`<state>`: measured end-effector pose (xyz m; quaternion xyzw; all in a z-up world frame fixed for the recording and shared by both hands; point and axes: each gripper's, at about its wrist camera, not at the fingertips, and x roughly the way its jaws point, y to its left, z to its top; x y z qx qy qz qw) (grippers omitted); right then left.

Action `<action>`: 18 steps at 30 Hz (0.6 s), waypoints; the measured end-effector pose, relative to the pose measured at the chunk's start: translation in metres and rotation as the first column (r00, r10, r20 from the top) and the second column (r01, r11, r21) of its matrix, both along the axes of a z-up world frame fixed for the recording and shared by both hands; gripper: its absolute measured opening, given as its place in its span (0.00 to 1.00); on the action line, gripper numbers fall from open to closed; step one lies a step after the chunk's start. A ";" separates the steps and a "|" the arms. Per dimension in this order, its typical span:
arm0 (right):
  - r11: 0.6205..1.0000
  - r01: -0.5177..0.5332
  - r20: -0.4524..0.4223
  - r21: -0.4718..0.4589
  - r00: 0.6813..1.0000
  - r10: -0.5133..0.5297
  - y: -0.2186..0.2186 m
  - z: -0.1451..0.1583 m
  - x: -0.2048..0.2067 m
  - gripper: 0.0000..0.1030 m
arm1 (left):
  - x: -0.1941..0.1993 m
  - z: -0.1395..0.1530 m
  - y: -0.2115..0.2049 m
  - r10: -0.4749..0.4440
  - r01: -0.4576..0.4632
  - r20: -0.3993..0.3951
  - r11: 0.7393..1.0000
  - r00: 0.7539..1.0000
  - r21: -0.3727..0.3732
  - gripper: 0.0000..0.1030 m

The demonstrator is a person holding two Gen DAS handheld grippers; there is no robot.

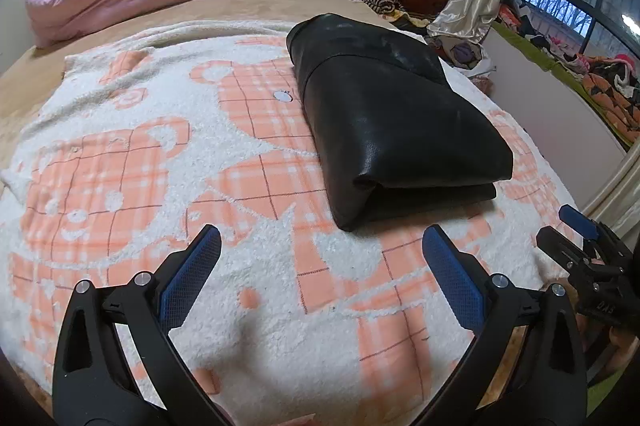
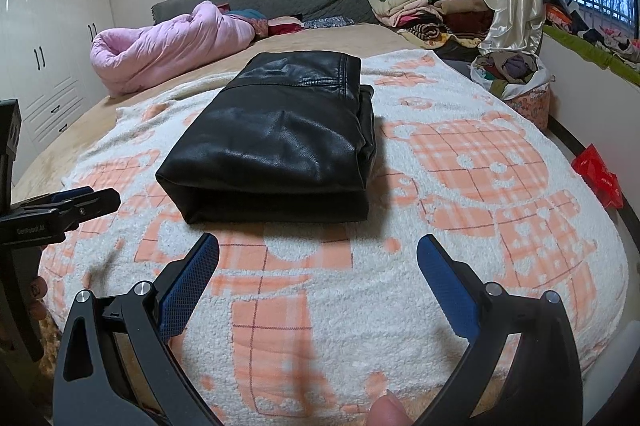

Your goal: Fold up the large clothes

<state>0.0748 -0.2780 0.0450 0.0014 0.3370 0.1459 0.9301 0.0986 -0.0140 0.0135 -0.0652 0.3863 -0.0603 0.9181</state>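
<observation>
Left gripper (image 1: pixel 320 242): jaws spread wide, nothing between the blue pads (image 1: pixel 188 278), pointing forward and slightly down. Right gripper (image 2: pixel 318 250): same, jaws wide apart, empty. Each sits just beside the other, fingertips level. A fingertip (image 2: pixel 386 412) shows behind the right gripper's jaws.

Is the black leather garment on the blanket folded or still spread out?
Folded. The black leather garment lies as a compact rectangular stack, layered edges showing at its near end; neither gripper touches it.
</observation>
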 end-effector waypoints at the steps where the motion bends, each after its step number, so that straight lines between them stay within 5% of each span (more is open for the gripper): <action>1: 1.000 0.001 0.000 -0.002 1.000 -0.001 0.001 0.000 0.000 0.96 | 0.000 0.000 0.000 0.001 -0.001 0.000 1.000 1.000 0.000 0.92; 18: 1.000 0.001 0.000 -0.002 1.000 -0.001 0.000 0.000 0.000 0.96 | -0.001 -0.001 0.001 0.002 -0.002 0.000 1.000 1.000 0.012 0.92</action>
